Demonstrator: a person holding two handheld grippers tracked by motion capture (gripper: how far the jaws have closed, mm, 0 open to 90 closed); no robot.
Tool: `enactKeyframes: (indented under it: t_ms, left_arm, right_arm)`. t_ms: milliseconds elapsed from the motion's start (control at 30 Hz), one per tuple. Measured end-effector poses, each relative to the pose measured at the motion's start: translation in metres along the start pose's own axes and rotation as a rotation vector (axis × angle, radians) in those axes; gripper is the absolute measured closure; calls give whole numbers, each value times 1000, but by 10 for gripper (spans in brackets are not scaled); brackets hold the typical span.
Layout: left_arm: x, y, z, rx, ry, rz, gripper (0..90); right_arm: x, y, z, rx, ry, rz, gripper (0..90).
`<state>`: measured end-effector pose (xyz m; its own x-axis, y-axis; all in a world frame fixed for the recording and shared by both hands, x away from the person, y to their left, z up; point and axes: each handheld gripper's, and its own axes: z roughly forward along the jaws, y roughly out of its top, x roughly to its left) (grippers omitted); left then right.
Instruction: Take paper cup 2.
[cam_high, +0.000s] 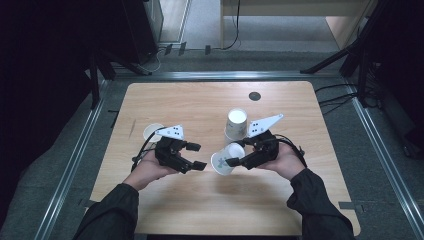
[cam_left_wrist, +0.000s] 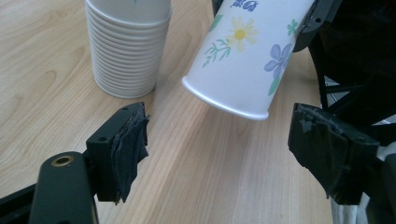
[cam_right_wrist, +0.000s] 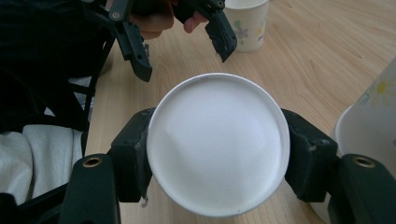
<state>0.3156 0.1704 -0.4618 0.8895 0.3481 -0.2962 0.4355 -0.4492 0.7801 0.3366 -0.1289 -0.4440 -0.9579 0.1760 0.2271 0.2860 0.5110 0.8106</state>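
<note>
The right gripper (cam_high: 233, 161) is clamping a flowered paper cup (cam_high: 226, 159) sideways, rim leftward, so the open, empty left gripper (cam_high: 199, 156) can take it.

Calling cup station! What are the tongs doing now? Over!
Right tongs shut on paper cup, sideways. Left tongs open, empty, facing it. Cup stack close behind.

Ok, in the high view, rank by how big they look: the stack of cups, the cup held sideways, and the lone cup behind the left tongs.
1. Stack of cups, largest.
2. Sideways cup clamped in the right tongs, a bit smaller.
3. Lone cup, smallest, though the left tongs hide part of it, so its rank is unsure.
</note>
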Motion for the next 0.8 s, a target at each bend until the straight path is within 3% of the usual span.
enactKeyframes:
  t_ms: [100, 233, 533, 800]
  left_arm:
    - [-2, 4, 3, 25, 5, 32, 201]
    - [-3, 7, 7, 35, -8, 46, 197]
    - [1, 13, 14, 16, -48, 43, 193]
    - [-4, 22, 23, 67, -60, 80, 178]
  right_arm:
    - [-1, 0, 1, -13, 2, 0, 349]
    - [-1, 1, 3, -28, 9, 5, 349]
    - [-2, 1, 6, -56, 20, 20, 350]
    - [-1, 1, 6, -63, 32, 23, 350]
